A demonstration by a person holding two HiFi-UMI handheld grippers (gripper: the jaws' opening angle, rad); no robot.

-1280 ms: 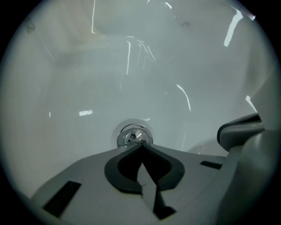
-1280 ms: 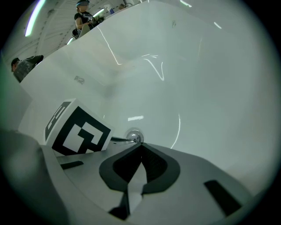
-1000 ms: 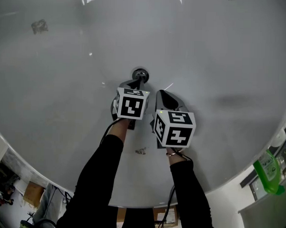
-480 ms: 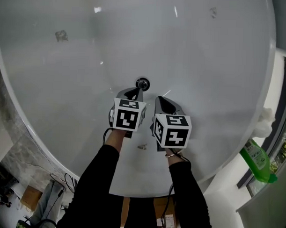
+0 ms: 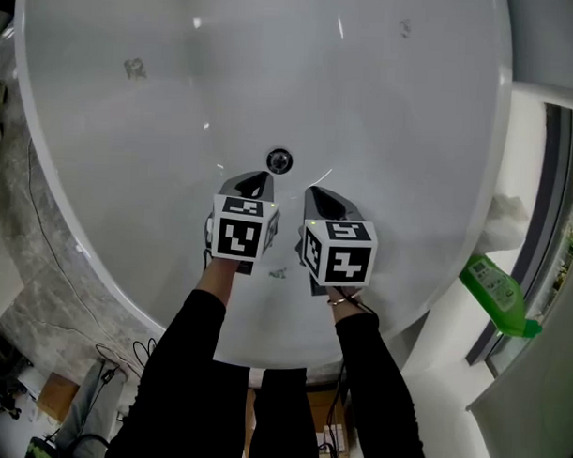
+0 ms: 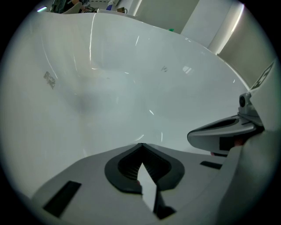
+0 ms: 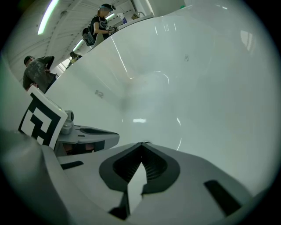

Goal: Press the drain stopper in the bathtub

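Moved: vs 1 s ago both grippers are drawn back toward the near rim. The L tip sat at the stopper then; now bare tub shows between them. More of the rim is in view too.
Stopper: round chrome drain stopper (image 5: 279, 160), in the floor of the white oval bathtub (image 5: 129, 171), abt centre. Up or down: can't tell.
L gripper (image 5: 257, 182): fingers closed tip to tip, nothing btwn them. Tip near the stopper, not touching.
R gripper (image 5: 316, 192): fingers closed the same way, empty. Just beside the L, on the right-rim side.
Stage: prob. press just made, or a retry coming; these views don't settle it.
Risk 1: the closed tip is narrow and the stopper small and glossy, so an off-centre push could skid onto the enamel and scratch it.
Risk 2: neither gripper view shows the stopper, so aim rests on the head view alone.
Risk 3: grippers sit close together and could knock if both go in.
Room: wide bare tub floor on all sides; walls curve up well away.
Outside rim: green plastic bottle (image 5: 495, 295) on the ledge past the right rim, well apart.
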